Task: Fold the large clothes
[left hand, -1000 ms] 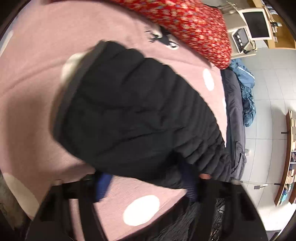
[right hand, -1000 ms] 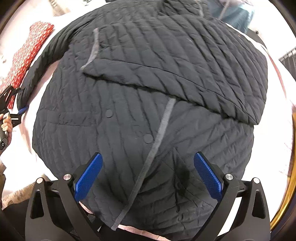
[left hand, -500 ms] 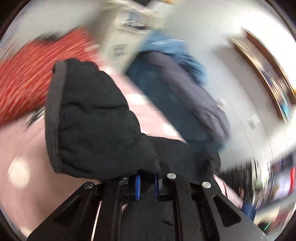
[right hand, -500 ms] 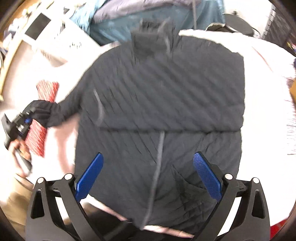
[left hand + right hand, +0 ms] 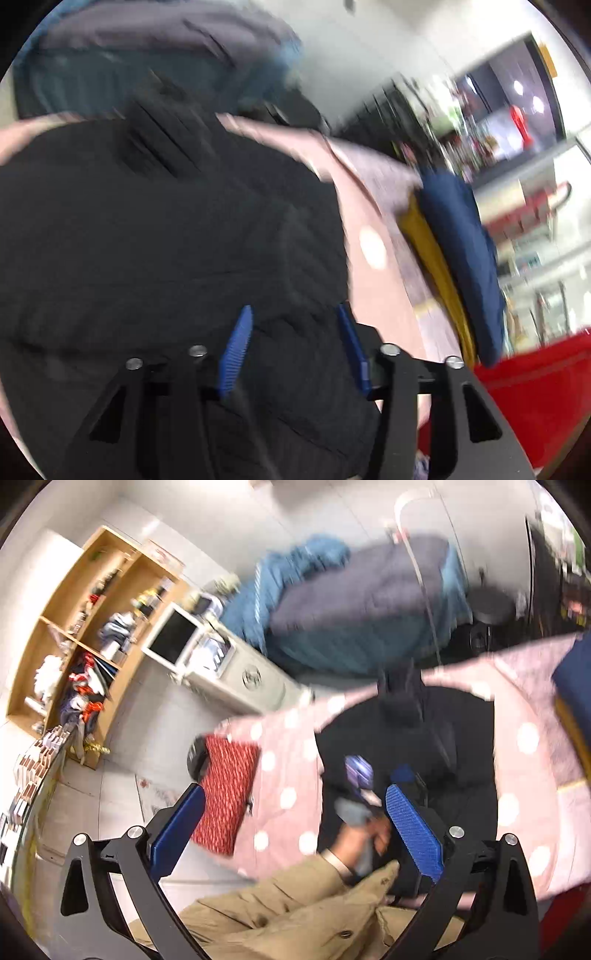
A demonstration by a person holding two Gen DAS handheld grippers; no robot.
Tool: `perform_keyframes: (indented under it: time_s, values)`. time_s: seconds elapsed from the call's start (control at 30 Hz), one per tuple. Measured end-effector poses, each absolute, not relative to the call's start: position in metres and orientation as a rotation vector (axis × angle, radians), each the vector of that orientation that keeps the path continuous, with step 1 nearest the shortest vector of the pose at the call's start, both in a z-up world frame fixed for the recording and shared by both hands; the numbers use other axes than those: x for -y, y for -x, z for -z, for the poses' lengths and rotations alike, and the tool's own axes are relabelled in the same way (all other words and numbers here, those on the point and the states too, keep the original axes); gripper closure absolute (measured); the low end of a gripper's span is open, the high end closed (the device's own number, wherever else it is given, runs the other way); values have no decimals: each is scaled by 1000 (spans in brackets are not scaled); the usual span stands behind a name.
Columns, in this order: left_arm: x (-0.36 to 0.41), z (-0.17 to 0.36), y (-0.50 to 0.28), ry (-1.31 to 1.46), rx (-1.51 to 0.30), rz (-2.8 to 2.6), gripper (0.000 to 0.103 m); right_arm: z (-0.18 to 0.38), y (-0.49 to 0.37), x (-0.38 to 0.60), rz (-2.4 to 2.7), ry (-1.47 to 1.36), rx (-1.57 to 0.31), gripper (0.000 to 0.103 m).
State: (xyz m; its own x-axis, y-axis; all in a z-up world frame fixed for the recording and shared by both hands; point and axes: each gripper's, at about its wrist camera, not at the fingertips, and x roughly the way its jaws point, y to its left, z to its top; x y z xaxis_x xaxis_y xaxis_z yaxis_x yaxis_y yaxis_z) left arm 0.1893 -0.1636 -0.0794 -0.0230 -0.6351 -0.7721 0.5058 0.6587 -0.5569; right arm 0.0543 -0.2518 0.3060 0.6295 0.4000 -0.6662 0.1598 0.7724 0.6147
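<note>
Black quilted jacket spread flat on the pink polka-dot sheet, filling most of the left wrist view, collar end pointing away toward the heap of blue and grey clothes beyond the far edge. Left gripper low over the quilting, blue fingers parted with only jacket fabric visible past them, nothing pinched; looks placed there to drop fabric onto the body of the garment or to press it flat, though heavy blur hides whether the pads touch. Right gripper lifted high and well back, fingers spread wide and empty, giving a look down over the whole bed; probably held clear so as not to snag the fold. In that view, left hand on its handle over the jacket's near-left part, tan sleeve trailing back toward the camera. Red patterned garment parked at the sheet's left edge, folded navy and yellow items stacked at the right edge, both apart from the jacket. Judging by the narrow dark shape, sleeves likely tucked in; lengthwise fold seemingly yet to come.
</note>
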Motion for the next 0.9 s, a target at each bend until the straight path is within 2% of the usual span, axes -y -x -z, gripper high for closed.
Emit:
perform_keyframes:
  time_s: [0.17,0.43,0.9]
  values:
    - [176,101,-154,-11,-1361,957,44,-310,-47,251,-148,-691,-897,6]
    - [87,117,-168,86,-1382,762,37,-325,-43,240,-181,-650,-844,6]
    - [-55,123,-165,311,-1373,473,36,-336,-40,205,-289,-590,-826,6]
